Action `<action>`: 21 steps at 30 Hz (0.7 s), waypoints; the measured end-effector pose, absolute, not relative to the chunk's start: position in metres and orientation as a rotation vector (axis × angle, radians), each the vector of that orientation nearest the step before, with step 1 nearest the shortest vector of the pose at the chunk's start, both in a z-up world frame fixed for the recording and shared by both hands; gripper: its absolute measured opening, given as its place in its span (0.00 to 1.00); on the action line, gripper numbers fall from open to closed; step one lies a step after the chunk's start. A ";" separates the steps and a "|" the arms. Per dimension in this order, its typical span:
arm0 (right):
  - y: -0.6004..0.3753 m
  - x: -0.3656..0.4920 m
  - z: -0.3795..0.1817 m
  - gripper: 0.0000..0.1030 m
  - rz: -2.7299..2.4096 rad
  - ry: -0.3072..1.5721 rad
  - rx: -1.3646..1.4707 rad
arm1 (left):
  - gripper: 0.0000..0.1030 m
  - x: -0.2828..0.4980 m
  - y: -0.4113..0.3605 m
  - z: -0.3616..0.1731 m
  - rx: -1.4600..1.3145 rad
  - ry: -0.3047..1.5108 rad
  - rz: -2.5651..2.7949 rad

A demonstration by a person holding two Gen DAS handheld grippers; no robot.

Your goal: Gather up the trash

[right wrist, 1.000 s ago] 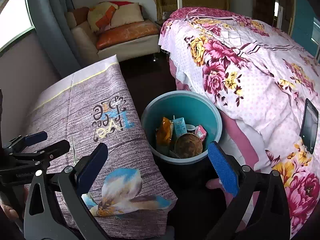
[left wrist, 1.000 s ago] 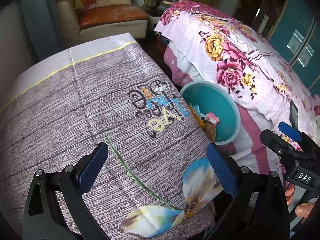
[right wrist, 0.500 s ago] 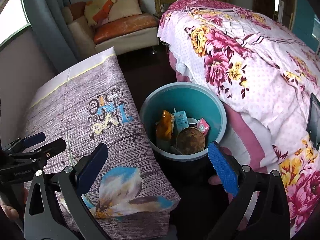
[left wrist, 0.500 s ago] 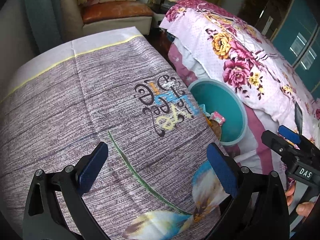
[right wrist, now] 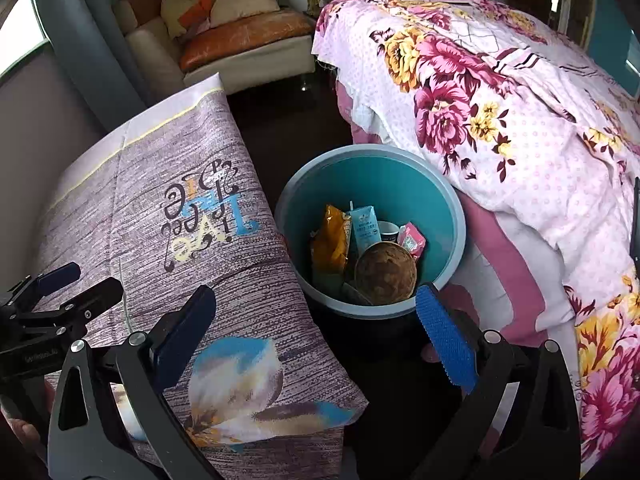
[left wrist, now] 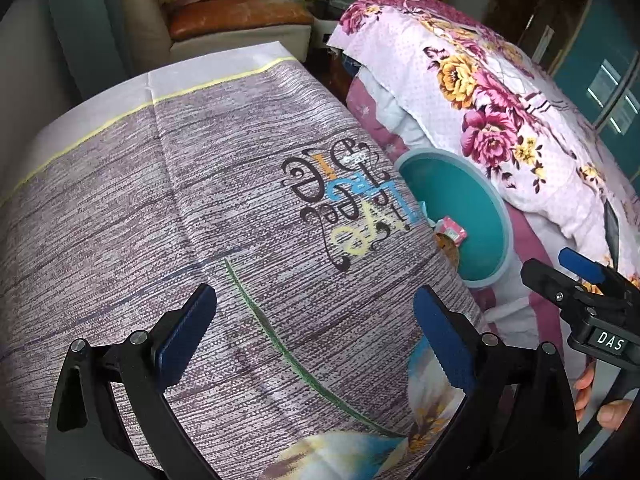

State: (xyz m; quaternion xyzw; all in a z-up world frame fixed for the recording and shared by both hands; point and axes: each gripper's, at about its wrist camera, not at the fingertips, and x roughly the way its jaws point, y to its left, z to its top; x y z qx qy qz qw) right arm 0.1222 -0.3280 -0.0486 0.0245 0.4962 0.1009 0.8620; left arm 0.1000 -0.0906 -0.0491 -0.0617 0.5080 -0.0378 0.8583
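At the far left stood a sofa [right wrist: 240,36] with cushions, against the wall. Nearer, the cloth-covered table [left wrist: 200,200] filled the left half of both views, its printed lettering upside down to the cameras and no loose trash visible on its surface.

The left gripper [left wrist: 316,332] hovered over the near part of that table, jaws spread wide with nothing between the blue pads. In the right wrist view it showed only as a dark frame at the near left edge.

Just right of the table's edge sat the teal bin [right wrist: 448,208], wedged between the table and the flower-print bed [right wrist: 520,120]. Inside lay the collected trash: an orange snack bag [right wrist: 332,236], a blue carton [right wrist: 365,226], a pink packet [right wrist: 412,238] and a brown paper bowl [right wrist: 384,272] (a dark cup seemed to sit behind the bowl, though it was mostly hidden).

The right gripper [right wrist: 316,332] hung near and just above the bin's near rim, also fully open and empty. The bin lay ahead and slightly right of its centre line, so the right hand was clearly the nearer one; the left would have to cross the table edge to reach it.

With both claws empty and the trash in the bin, the collecting looked largely done.
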 end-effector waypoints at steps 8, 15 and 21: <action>-0.324 0.128 -0.054 0.93 0.208 1.056 0.051 | 0.96 0.101 -0.087 -0.054 -0.136 1.080 -0.067; -0.322 0.131 -0.055 0.93 0.212 1.064 0.045 | 0.96 0.101 -0.084 -0.056 -0.142 1.084 -0.060; -0.319 0.134 -0.055 0.93 0.212 1.069 0.038 | 0.96 0.102 -0.081 -0.058 -0.150 1.084 -0.063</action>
